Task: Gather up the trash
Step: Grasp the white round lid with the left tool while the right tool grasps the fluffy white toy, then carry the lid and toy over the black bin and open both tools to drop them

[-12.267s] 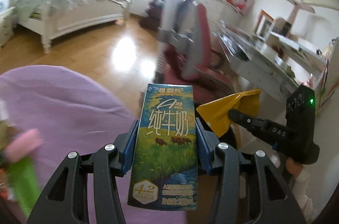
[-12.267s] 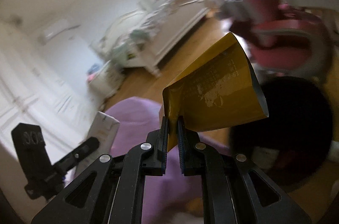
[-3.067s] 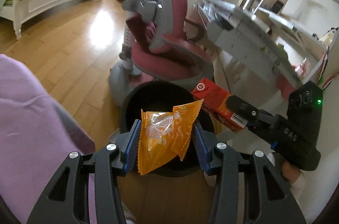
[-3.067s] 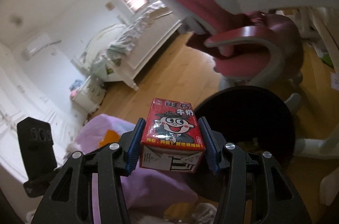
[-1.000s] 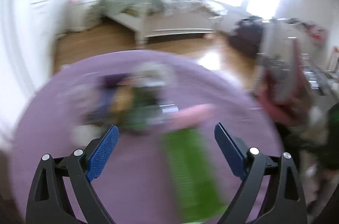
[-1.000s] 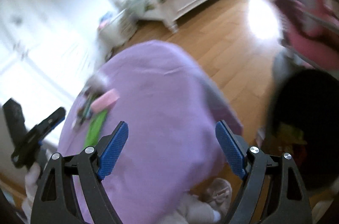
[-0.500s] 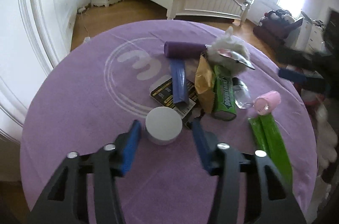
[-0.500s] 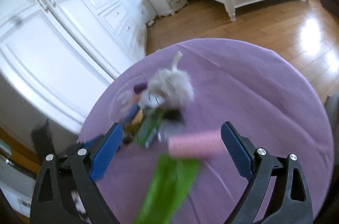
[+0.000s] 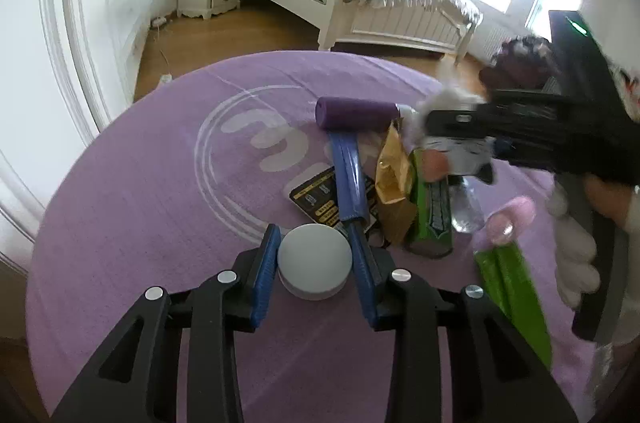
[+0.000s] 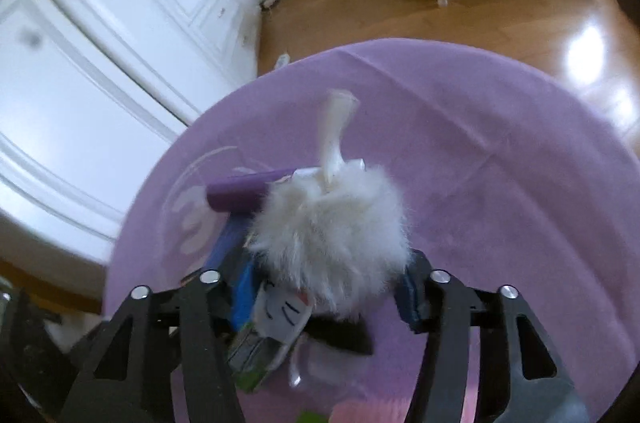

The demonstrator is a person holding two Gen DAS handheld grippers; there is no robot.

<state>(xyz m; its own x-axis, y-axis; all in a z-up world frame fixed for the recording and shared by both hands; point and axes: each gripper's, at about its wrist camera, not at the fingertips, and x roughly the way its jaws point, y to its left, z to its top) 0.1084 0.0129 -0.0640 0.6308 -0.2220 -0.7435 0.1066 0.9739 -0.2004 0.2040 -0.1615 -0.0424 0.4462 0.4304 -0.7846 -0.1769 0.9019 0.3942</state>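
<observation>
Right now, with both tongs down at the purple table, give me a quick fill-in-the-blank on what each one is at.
1. The left tongs are closing around a round ____ puck.
2. The right tongs are closing around a ____ white tuft.
3. The roll behind the pile is ____.

Missing words: grey; fluffy; purple

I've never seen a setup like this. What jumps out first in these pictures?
A round purple table fills both views, with a heap of wrappers on it. Near its front, the left gripper is closing around a small white puck-like lid. The right gripper is closing around a fluffy white ball atop the heap.
</observation>
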